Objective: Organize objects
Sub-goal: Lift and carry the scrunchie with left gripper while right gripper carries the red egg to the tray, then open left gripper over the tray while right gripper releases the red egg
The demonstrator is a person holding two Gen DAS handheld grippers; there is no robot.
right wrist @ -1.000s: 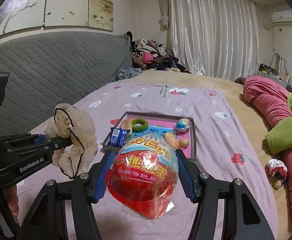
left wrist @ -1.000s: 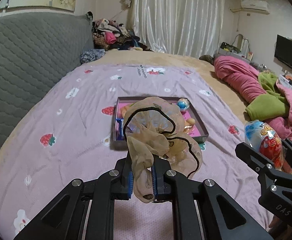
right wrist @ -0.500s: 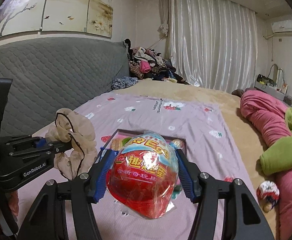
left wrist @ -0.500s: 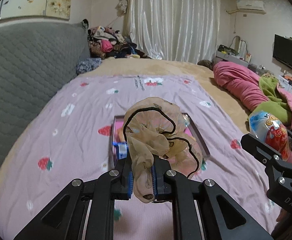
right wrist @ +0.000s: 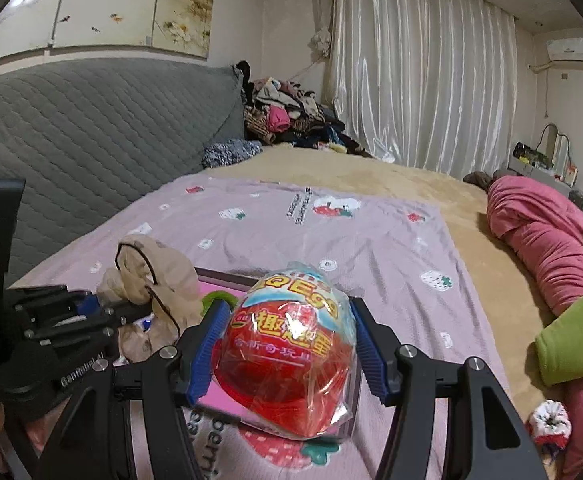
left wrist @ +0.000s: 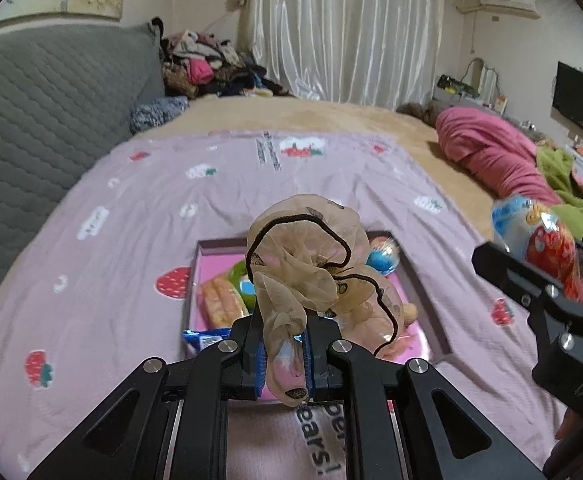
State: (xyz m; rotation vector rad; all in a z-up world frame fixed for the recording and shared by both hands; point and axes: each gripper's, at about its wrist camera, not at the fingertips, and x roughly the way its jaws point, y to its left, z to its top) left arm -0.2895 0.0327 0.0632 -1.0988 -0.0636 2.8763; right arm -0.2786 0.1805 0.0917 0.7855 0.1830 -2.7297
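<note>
A: Where's the scrunchie (left wrist: 311, 264)?
B: Pinched in the left gripper (left wrist: 283, 354), above the tray (left wrist: 423, 300).
A: And the toy egg (right wrist: 287, 348)?
B: Clamped by the right gripper (right wrist: 287, 356), over the tray's near edge, on the strawberry blanket (left wrist: 103, 280).

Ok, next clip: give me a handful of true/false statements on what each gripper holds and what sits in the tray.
1. The left gripper is shut on the beige scrunchie. True.
2. The right gripper is empty with its jaws wide open. False: it is shut on the red toy egg, which is wrapped in clear plastic.
3. The tray has a pink floor and already holds several items. True: among them are a green ring and a blue foil ball.
4. The tray sits on a bare wooden floor. False: it lies on the lilac strawberry-print sheet.
5. The scrunchie has a white trim. False: its edge is black.
</note>
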